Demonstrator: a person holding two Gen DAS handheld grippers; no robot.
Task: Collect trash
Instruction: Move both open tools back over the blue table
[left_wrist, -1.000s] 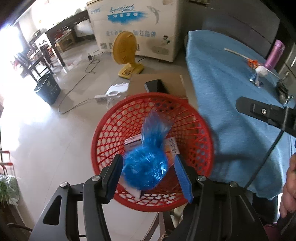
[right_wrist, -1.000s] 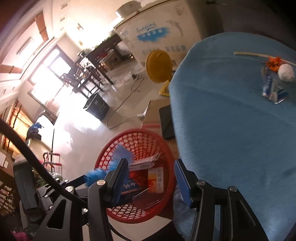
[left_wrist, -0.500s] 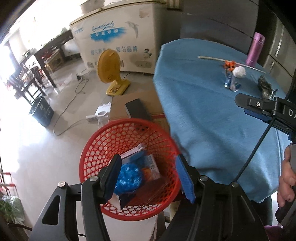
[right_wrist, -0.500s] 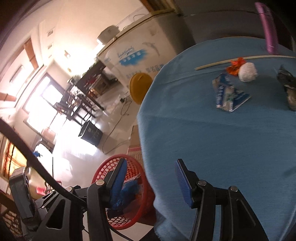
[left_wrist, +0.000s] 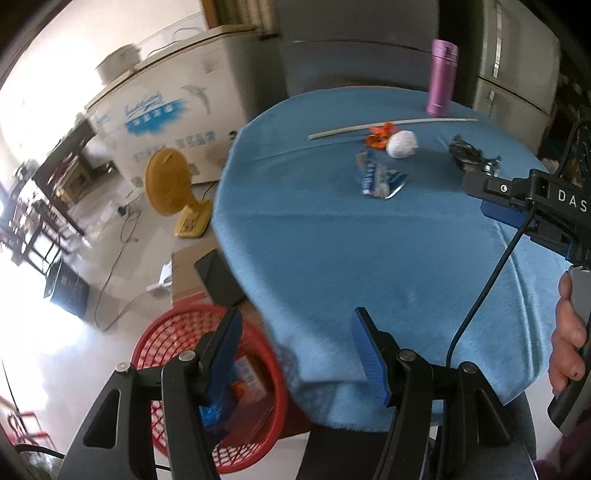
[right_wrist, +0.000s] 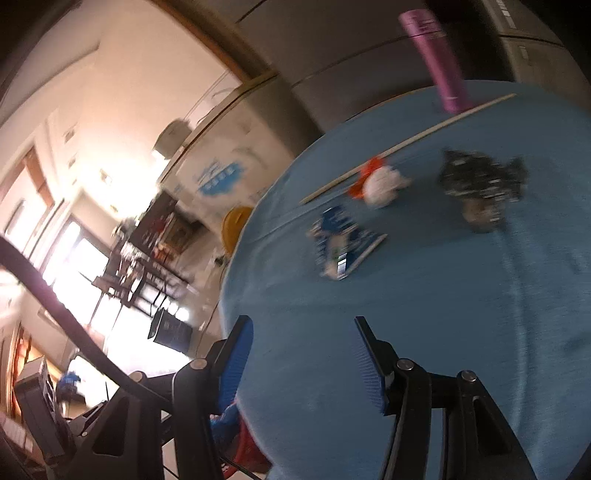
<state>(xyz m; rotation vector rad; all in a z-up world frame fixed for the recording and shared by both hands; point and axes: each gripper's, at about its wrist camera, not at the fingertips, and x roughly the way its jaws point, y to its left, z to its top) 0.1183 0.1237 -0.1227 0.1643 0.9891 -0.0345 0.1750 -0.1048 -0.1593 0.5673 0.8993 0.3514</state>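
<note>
My left gripper (left_wrist: 297, 317) is open and empty, over the near edge of the blue-clothed table (left_wrist: 369, 258). Below it to the left stands the red mesh basket (left_wrist: 177, 332), holding a shiny blue wrapper (left_wrist: 214, 413) and a packet (left_wrist: 251, 380). My right gripper (right_wrist: 303, 325) is also open and empty above the cloth. Farther off on the table lie a blue-and-white wrapper (right_wrist: 340, 243), a white crumpled ball (right_wrist: 382, 184), an orange scrap (right_wrist: 364, 177), a dark crumpled wrapper (right_wrist: 476, 181) and a long thin stick (right_wrist: 406, 142).
A purple flask (left_wrist: 441, 77) stands at the table's far edge. A hand (left_wrist: 569, 332) grips the right tool at the frame's right. On the floor are a yellow fan (left_wrist: 170, 184), a white chest freezer (left_wrist: 166, 122), a black bin (left_wrist: 66, 288), flat cardboard (left_wrist: 184, 269) and cables.
The shiny blue wrapper that was between my left jaws now lies in the basket. Both grippers have swung away from the basket toward the table, and the trash on the cloth looks nearer.
</note>
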